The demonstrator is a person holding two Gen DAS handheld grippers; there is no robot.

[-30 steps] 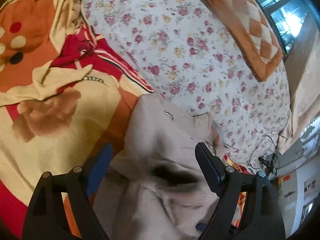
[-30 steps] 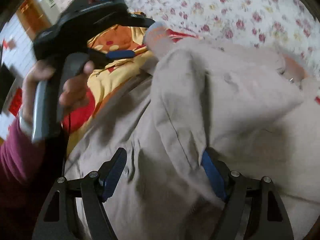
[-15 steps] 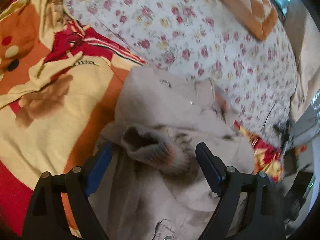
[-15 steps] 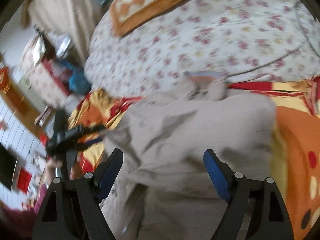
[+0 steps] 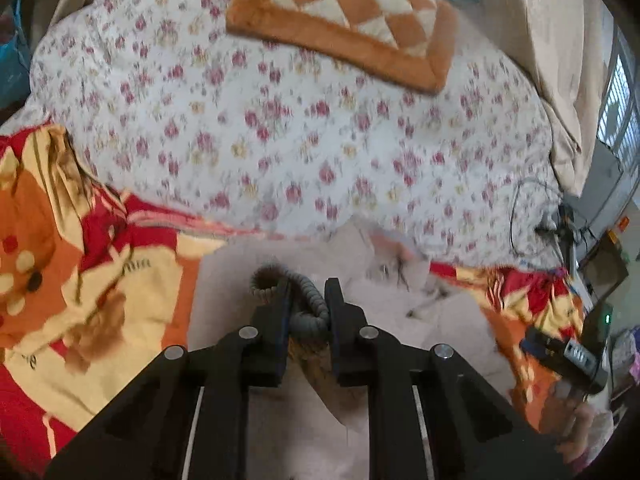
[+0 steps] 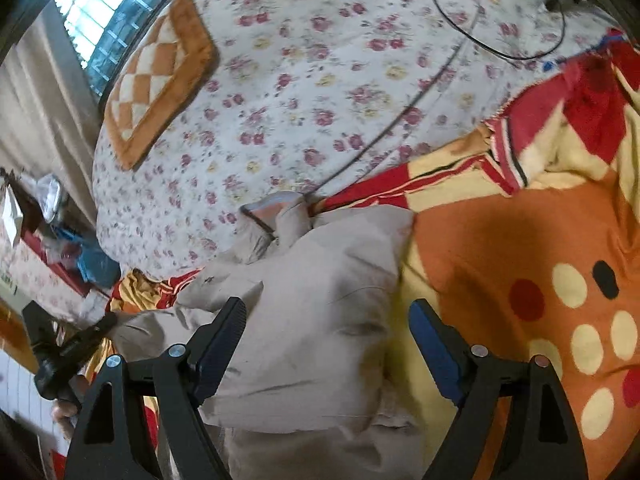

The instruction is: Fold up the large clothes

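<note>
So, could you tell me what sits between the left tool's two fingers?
The beige jacket's grey ribbed cuff, pinched by the left tool, per the left wrist view.

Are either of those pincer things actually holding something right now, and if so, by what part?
The left tool is clamped on the ribbed cuff of the beige jacket. The right tool is open above the jacket, holding nothing.

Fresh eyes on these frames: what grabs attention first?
The left gripper, jaws shut on the ribbed cuff of the beige jacket in the foreground. Behind it lie a loud orange-and-red blanket and a floral quilt, with a checkered orange cushion on top.
</note>
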